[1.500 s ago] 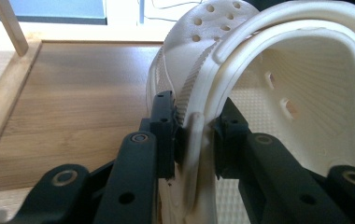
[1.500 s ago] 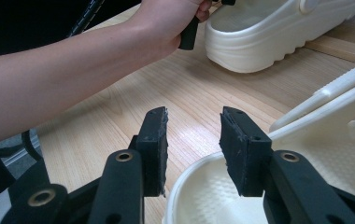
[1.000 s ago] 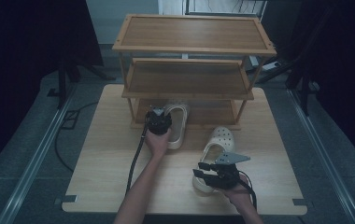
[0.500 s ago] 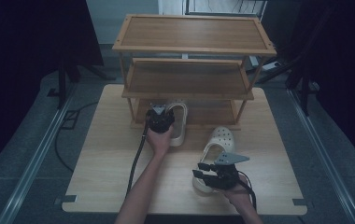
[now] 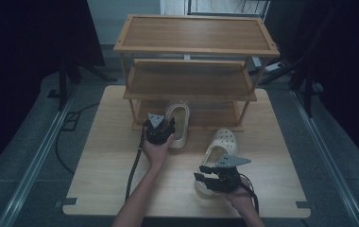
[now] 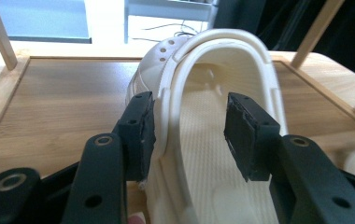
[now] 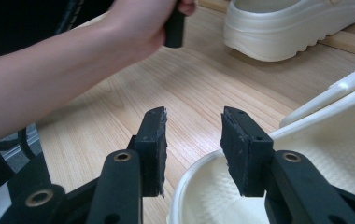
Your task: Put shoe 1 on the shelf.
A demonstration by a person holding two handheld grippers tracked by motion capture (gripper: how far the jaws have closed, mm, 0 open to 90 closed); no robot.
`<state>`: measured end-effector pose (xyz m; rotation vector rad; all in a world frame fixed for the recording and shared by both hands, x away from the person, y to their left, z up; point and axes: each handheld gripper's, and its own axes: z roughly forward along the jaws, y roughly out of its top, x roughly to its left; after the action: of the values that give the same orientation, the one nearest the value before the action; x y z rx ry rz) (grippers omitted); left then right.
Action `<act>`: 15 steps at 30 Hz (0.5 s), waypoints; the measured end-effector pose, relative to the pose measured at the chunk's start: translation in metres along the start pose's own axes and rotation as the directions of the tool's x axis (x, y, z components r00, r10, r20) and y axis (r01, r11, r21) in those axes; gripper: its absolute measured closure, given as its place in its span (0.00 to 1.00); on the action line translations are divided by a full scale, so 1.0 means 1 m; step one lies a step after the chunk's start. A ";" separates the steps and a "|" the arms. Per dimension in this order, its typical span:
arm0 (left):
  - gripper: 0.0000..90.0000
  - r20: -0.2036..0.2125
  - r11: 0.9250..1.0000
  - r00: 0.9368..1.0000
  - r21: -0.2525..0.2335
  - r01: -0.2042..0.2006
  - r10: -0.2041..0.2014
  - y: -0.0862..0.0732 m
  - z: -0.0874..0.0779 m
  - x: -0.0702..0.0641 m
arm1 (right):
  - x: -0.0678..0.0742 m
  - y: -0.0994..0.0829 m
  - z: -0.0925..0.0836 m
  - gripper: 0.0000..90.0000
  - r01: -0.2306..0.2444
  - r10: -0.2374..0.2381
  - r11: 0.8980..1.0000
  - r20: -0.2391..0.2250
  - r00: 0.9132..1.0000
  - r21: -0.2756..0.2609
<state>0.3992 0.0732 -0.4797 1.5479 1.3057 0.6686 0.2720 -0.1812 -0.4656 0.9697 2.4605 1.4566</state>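
At the lower right of the high view the right gripper [image 5: 210, 177] hangs over the heel end of a cream clog [image 5: 218, 150] lying on the wooden table [image 5: 102, 175]; in the right gripper view its jaws are spread, one above bare tabletop and the other just over the clog's heel rim, pinching nothing. Farther up, near the frame's centre, the left gripper [image 5: 161, 128] sits at the heel of a second cream clog [image 5: 178, 124], whose toe reaches under the lowest shelf of the three-tier wooden shoe rack [image 5: 192, 49] at the back of the table. In the left gripper view that clog [image 6: 213, 93] fills the middle, with the side wall of its heel opening between the open jaws: one pad [image 6: 140, 133] touches the outside of the rim, while the other [image 6: 245, 135] stands clear inside the shoe. The step looks like seating this clog on the bottom shelf. To do it well, the pinch should probably close squarely on the rim before any push, and the shoe should travel straight along its length so the toe clears the rack's uprights.
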 end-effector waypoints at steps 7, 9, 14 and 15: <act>0.68 0.052 0.999 0.998 -0.013 -0.031 0.031 -0.011 -0.038 0.004 | 0.003 0.000 0.003 0.67 0.008 -0.008 1.000 -0.003 1.000 0.007; 0.73 0.077 0.999 0.996 0.010 -0.044 0.043 -0.016 -0.049 0.006 | 0.003 0.000 0.003 0.67 0.009 -0.009 1.000 -0.004 1.000 0.010; 0.88 0.121 0.995 0.991 0.069 -0.065 0.056 -0.028 -0.064 0.005 | 0.004 -0.001 0.004 0.67 0.007 -0.007 1.000 -0.004 1.000 0.010; 0.90 0.124 0.994 0.990 0.079 -0.072 0.062 -0.030 -0.065 0.004 | 0.004 -0.001 0.004 0.67 0.008 -0.008 1.000 -0.003 1.000 0.011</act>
<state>0.3312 0.0966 -0.4826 1.6803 1.2077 0.5586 0.2706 -0.1761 -0.4678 0.9592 2.4744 1.4447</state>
